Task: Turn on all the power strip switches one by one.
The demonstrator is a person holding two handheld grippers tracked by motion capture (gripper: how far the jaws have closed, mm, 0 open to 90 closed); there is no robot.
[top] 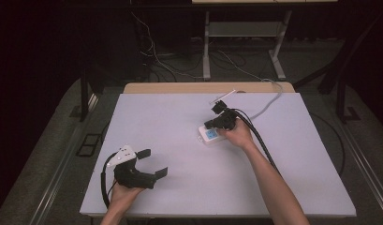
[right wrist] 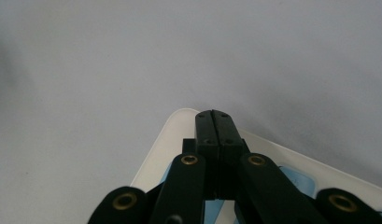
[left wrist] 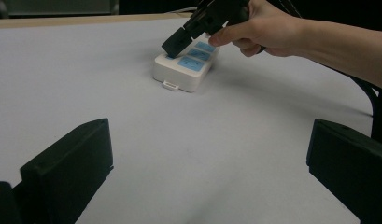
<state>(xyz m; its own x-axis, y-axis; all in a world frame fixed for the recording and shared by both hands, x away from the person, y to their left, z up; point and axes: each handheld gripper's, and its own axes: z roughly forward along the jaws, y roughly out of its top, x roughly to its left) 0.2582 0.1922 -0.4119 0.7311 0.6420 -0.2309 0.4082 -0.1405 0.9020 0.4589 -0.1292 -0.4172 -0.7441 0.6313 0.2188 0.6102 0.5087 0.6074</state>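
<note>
I hold the right gripper [top: 209,124] with its jaws fully closed against each other, nothing between them (the right gripper view shows the two pads meeting flat). Its closed tip [left wrist: 173,46] presses down on the top face of the white power strip [left wrist: 185,67], at the end nearest the strip's small tab. The power strip [top: 210,135] lies flat on the white table [top: 180,122], right of centre, with its blue-marked sockets facing up and its grey cable [top: 268,104] running off toward the far edge. I keep the left gripper [top: 151,162] low over the near left part of the table, well apart from the strip, its jaws spread wide and empty, pointing toward the strip.
</note>
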